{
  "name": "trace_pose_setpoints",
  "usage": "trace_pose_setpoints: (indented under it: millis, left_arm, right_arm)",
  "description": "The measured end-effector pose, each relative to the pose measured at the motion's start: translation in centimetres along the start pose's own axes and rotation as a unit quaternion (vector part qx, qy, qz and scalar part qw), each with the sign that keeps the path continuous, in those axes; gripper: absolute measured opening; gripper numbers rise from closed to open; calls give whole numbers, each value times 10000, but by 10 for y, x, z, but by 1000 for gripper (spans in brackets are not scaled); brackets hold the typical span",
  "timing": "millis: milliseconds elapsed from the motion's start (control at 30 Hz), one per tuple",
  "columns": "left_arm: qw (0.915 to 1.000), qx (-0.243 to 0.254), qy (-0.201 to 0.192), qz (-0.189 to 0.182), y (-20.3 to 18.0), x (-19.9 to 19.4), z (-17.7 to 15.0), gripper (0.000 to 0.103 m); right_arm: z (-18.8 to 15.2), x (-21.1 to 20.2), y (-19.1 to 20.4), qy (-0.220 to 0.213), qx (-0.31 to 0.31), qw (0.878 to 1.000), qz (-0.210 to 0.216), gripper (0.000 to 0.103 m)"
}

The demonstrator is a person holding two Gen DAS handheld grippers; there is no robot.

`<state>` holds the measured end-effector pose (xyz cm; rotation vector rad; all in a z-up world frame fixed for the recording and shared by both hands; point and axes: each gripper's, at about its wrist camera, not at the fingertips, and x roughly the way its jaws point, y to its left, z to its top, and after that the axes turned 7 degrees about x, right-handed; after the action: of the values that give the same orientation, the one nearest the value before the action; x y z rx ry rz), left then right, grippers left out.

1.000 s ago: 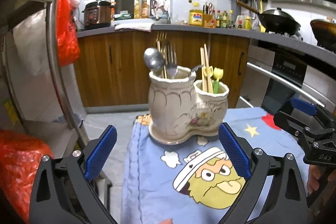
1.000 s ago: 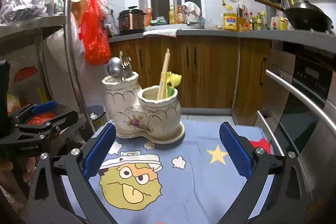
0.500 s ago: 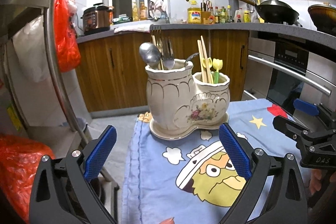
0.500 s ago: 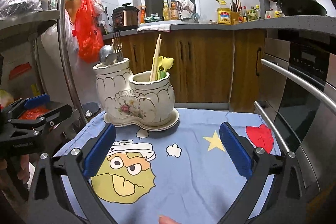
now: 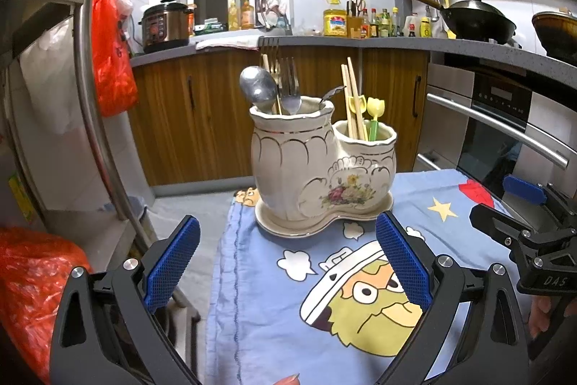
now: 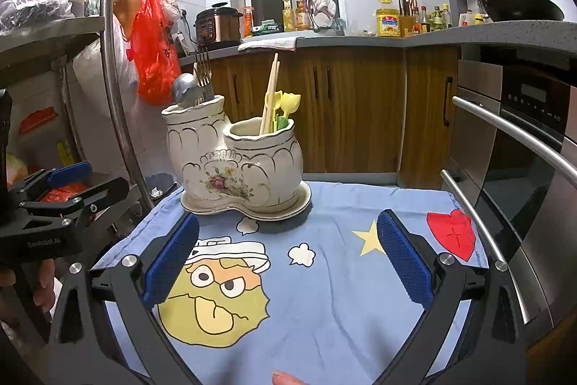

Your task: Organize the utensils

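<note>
A cream ceramic two-cup utensil holder (image 5: 317, 172) (image 6: 238, 165) stands on a blue cartoon-print cloth (image 5: 324, 294) (image 6: 324, 294). Its taller cup holds a metal spoon (image 5: 258, 89) (image 6: 185, 92) and forks (image 5: 288, 85) (image 6: 203, 69). The lower cup holds wooden chopsticks (image 5: 351, 96) (image 6: 270, 92) and small yellow-green plastic pieces (image 5: 375, 114) (image 6: 285, 107). My left gripper (image 5: 288, 262) is open and holds nothing, a short way in front of the holder. My right gripper (image 6: 288, 262) is likewise open with nothing between its fingers, over the cloth. Each gripper shows at the edge of the other's view.
A steel rack post (image 5: 93, 78) (image 6: 115, 60) with red bags (image 5: 111, 46) stands to the left. An oven with a bar handle (image 5: 497, 132) (image 6: 512, 139) lies to the right. Wooden cabinets and a cluttered counter (image 6: 324, 42) run behind. A small bin (image 6: 160, 183) sits on the floor.
Both views have lowered and drawn slightly back over the last second, so the holder now appears more side-on. Both grippers stayed open with nothing in them.
</note>
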<state>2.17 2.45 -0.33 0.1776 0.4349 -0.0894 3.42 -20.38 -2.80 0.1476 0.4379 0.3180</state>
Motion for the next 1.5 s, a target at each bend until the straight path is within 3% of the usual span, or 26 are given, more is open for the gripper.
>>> trace_pose_setpoints:
  millis: [1500]
  left_arm:
    - [10000, 1, 6, 5, 1, 0, 1, 97]
  right_arm:
    - [-4, 4, -1, 88, -54, 9999, 31, 98]
